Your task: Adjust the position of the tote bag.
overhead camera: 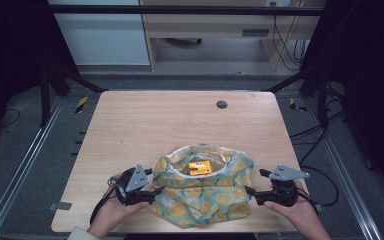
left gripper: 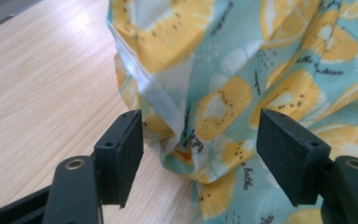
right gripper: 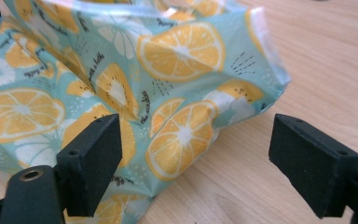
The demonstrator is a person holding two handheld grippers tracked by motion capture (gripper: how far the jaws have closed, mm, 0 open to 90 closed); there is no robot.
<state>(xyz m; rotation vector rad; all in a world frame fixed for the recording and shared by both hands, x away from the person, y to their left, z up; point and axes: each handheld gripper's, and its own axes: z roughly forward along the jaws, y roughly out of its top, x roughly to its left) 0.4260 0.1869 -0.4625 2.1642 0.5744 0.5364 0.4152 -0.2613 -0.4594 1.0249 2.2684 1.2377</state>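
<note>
A teal cloth bag [overhead camera: 203,190] printed with orange slices is seen on the near part of the wooden table [overhead camera: 145,125], its mouth open upward. A small yellow object [overhead camera: 199,167] is visible inside the opening.

Left gripper [overhead camera: 150,192]: held at the bag's left edge. In the left gripper view the jaws are spread wide. A fold of the bag [left gripper: 191,140], with its pale hem, is seen in the gap between the pads. The left pad [left gripper: 129,149] lies just beside the fabric; whether it touches cannot be told. The right pad [left gripper: 289,149] is seen in front of the cloth; no pinch is shown.

Right gripper [overhead camera: 252,192]: held at the bag's right edge, in the person's right hand [overhead camera: 300,212]. In the right gripper view the jaws are spread wide. The bag's corner [right gripper: 182,135] is seen between and beyond them. The left pad [right gripper: 93,158] overlaps the fabric in the picture; the right pad [right gripper: 312,158] stands apart over bare table. Nothing is gripped.
</note>
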